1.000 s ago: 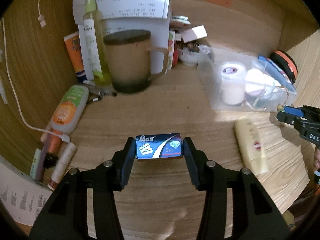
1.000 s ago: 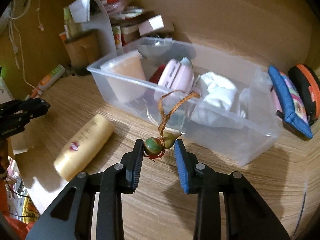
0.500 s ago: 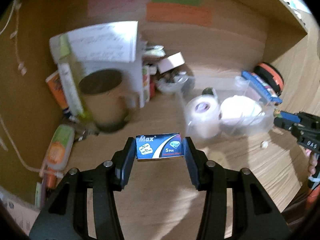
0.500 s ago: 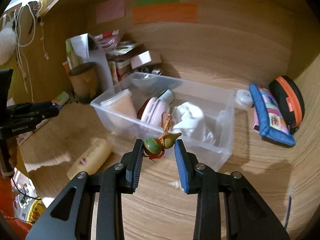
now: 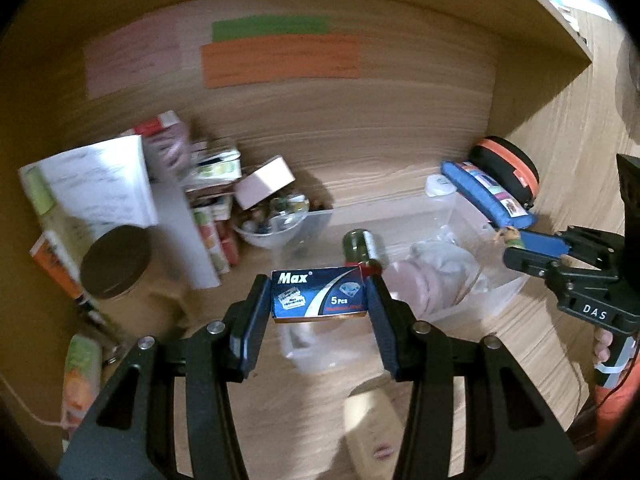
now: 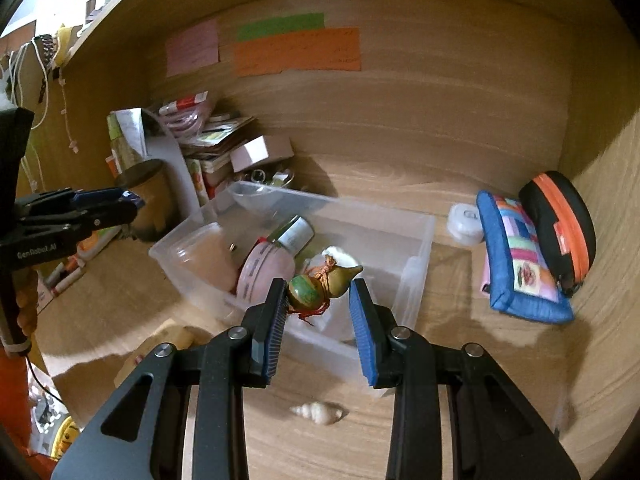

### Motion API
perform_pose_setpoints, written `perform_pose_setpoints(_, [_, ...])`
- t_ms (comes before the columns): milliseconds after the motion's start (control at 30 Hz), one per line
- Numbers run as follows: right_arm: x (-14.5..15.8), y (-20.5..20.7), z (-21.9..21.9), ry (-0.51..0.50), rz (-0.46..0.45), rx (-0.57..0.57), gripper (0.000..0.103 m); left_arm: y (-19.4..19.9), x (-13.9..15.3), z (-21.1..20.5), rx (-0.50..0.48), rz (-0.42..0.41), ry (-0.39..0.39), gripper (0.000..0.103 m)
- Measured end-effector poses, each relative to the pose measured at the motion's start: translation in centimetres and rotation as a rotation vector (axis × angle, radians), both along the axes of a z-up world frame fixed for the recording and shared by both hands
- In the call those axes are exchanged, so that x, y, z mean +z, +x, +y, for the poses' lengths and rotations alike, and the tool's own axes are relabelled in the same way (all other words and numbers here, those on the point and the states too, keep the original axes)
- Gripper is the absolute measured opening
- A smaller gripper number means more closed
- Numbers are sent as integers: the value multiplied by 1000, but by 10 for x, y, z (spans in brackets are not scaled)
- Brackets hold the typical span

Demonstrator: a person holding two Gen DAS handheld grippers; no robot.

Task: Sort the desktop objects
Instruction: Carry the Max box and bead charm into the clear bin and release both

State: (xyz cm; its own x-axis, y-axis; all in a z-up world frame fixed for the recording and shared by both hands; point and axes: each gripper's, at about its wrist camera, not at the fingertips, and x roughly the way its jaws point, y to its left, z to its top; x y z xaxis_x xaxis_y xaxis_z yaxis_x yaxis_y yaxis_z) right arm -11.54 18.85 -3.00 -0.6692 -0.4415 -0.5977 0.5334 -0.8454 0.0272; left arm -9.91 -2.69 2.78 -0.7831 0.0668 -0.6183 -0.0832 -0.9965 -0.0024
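My left gripper (image 5: 318,298) is shut on a blue "Max" razor-blade box (image 5: 319,295) and holds it in the air above the near end of a clear plastic bin (image 5: 472,220). My right gripper (image 6: 320,294) is shut on a small green and tan gourd charm with an orange cord (image 6: 320,284), held over the bin's front wall (image 6: 416,264). The bin holds a pink jar (image 6: 266,272), a small bottle (image 6: 294,234), a tape roll and white wrapping. The right gripper also shows at the right of the left wrist view (image 5: 520,246).
A brown lidded mug (image 5: 116,268), papers, boxes and a glass bowl (image 5: 268,228) crowd the back left corner. A blue pouch (image 6: 516,256) and black-orange case (image 6: 560,220) lean at the right wall. A cream tube (image 5: 372,432) and a seashell (image 6: 318,412) lie on the desk.
Both grippers have risen and moved toward the bin, each keeping its hold. The left gripper with the box has swung right from the mug side to above the bin.
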Motion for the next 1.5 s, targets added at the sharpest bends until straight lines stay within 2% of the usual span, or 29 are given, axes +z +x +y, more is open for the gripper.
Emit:
perform_pose_setpoints(333, [-4,-29,-11,15,-13,29,29,-41,-13,23,-58,-51,8,48])
perform_pose_setpoints(767, [-35,-53,-20,42,-96,59,29,-86,-43,35,-62,-126,6,48])
perform_pose_setpoints(900, [-43,-57,-23,58,-108,56,29,-91,-51,37,-57,-141,-22,48])
perform_pose_setpoints(1067, [-46,-60,-24,71,-108,55,29,-96,-59,34,-60,-164,-14,48])
perform_pose_setpoints(1400, [-46,-60,-25,75,-101,55,29,-96,-59,34,-57,-171,-11,48])
perform_pose_setpoints(1500, [-46,-61,-24,65,-108,57,29,-94,-57,35,-53,-168,-13,52])
